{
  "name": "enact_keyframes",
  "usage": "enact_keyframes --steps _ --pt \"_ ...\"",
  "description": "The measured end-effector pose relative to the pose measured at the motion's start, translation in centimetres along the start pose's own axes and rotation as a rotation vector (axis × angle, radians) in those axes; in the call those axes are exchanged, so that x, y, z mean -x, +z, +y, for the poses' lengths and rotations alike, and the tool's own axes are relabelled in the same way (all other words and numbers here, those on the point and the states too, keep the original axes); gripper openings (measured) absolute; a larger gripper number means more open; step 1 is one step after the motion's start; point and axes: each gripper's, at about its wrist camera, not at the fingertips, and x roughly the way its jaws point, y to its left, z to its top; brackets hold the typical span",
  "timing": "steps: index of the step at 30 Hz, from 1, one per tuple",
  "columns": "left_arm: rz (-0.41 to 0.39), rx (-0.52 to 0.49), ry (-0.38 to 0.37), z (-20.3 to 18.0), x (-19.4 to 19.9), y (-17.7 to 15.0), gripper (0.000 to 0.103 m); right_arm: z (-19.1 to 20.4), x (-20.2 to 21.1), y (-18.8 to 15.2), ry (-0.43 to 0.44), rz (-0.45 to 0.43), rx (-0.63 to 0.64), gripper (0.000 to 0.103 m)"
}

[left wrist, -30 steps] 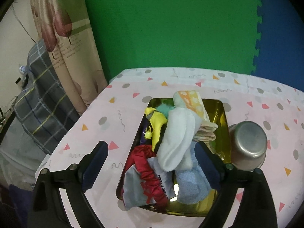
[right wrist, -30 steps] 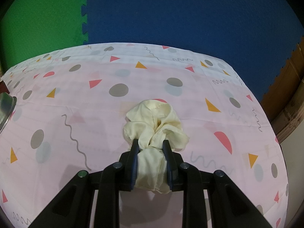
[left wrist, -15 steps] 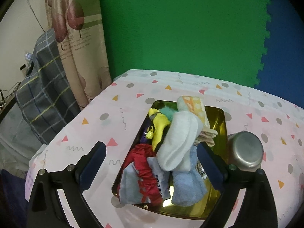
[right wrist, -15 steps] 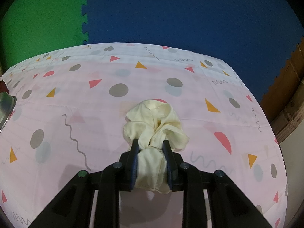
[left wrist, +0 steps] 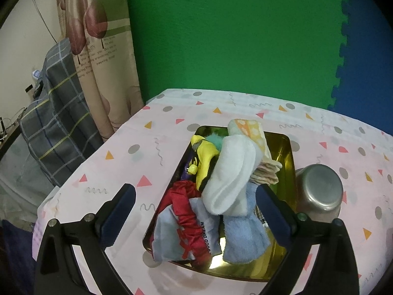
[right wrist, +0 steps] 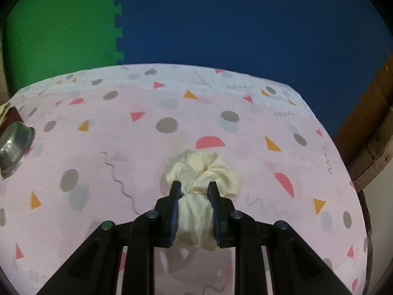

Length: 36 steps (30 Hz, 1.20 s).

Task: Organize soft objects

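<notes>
Cream crumpled cloth [right wrist: 196, 196], light and floppy, sits bunched in my right hand-held gripper [right wrist: 194, 191], clamped mid-bundle at lower centre; my left hand-held gripper [left wrist: 196, 196] gapes wide, empty.

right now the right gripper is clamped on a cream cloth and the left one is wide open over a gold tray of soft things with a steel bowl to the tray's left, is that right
One detail is off: the steel bowl sits to the right of the gold tray, not its left, as the left wrist view shows. The rest holds: the right gripper is clamped on the cream cloth, and the left gripper is wide open over the tray.
</notes>
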Motion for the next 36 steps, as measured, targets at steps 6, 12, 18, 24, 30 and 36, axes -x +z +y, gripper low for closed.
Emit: enact_keyframes --steps 6,12,18,24,30,36 --pt "-0.011 -0.013 0.005 -0.2 0.2 -0.3 0.099 1.0 2.1 0.3 0.062 -0.006 -0.014 0.022" --pt "-0.013 -0.016 0.005 -0.4 0.2 -0.4 0.100 2.6 3.5 0.5 0.075 -0.025 0.003 0.022" --pt "-0.001 0.002 0.002 0.0 0.0 -0.6 0.100 4.7 4.5 1.2 0.089 -0.051 0.038 0.022" --pt "-0.002 0.009 0.013 0.5 0.0 -0.6 0.100 7.0 5.2 1.8 0.133 -0.054 0.059 0.021" --pt "0.005 0.018 0.008 0.8 -0.2 -0.5 0.100 9.9 6.2 2.7 0.213 -0.065 0.085 0.021" --pt "0.008 0.023 0.014 1.1 -0.2 -0.5 0.100 13.0 7.4 3.4 0.282 -0.084 0.112 0.021"
